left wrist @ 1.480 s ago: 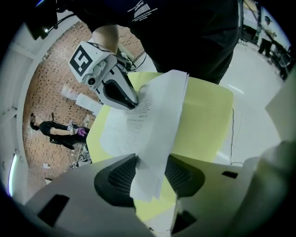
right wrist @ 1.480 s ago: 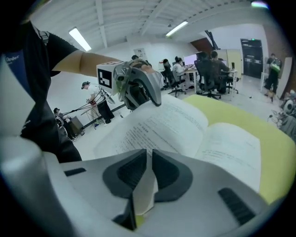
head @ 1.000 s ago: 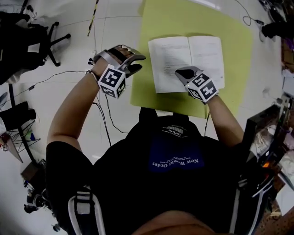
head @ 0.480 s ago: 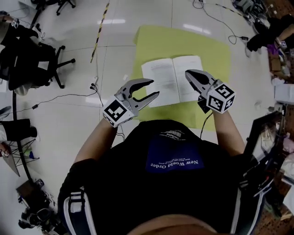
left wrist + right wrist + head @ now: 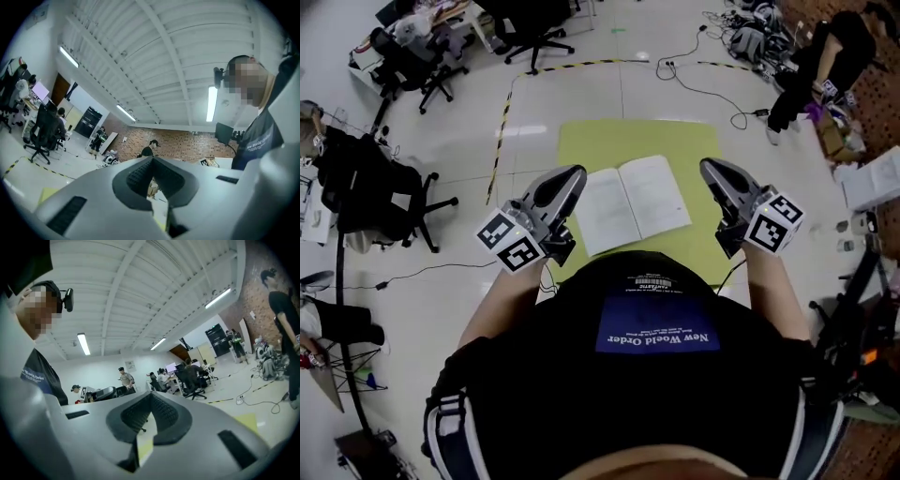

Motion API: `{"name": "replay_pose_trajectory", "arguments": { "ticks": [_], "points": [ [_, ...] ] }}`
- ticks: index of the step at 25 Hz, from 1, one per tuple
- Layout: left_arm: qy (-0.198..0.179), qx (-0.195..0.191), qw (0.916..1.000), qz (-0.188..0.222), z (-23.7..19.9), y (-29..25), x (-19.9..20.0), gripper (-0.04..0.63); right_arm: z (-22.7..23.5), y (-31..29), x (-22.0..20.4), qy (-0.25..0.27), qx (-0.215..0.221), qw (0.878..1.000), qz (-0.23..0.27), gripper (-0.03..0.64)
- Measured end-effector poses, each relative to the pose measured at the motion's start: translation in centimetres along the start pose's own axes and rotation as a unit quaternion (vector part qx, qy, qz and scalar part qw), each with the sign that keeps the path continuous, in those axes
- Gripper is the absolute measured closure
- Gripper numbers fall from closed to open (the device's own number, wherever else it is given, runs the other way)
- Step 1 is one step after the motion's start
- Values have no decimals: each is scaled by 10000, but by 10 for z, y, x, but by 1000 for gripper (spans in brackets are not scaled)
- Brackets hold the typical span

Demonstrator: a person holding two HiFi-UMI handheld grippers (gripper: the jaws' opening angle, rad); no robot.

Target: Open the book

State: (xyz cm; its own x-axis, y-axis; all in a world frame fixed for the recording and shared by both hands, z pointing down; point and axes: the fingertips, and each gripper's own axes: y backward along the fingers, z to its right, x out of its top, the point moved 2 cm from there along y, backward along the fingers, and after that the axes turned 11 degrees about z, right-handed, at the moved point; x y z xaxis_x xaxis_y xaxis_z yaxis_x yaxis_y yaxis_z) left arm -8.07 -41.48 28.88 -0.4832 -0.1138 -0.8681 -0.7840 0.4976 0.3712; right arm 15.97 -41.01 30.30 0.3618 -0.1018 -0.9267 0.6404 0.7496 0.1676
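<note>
A pale, glossy floor (image 5: 675,103) fills the room, crossed by black-and-yellow tape (image 5: 501,141) and loose cables (image 5: 712,94). Black chairs (image 5: 389,202) stand along its left edge and in its far-left corner. The white ribbed ceiling (image 5: 164,51) carries long lamps (image 5: 212,103). One far wall is brick (image 5: 187,143). Another is white (image 5: 101,366), with desks (image 5: 168,375) near it.
</note>
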Motion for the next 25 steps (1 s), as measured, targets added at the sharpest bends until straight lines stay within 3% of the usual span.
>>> {"name": "replay_pose_trajectory", "arguments": {
  "ticks": [6, 12, 19, 25],
  "points": [
    [499, 327, 9982, -55, 7, -1, -17, 589, 7, 31, -24, -219, -337, 9990, -190, 630],
    [351, 350, 9988, -34, 12, 14, -9, 589, -10, 17, -23, 169, -124, 9994, -291, 630],
    [474, 464, 9978, 36, 5, 29, -8, 589, -21, 8, -26, 429, 28, 9978, -495, 630],
    [446, 333, 9984, 57, 9, 29, -7, 589, -26, 5, -22, 535, 60, 9971, -534, 630]
  ]
}}
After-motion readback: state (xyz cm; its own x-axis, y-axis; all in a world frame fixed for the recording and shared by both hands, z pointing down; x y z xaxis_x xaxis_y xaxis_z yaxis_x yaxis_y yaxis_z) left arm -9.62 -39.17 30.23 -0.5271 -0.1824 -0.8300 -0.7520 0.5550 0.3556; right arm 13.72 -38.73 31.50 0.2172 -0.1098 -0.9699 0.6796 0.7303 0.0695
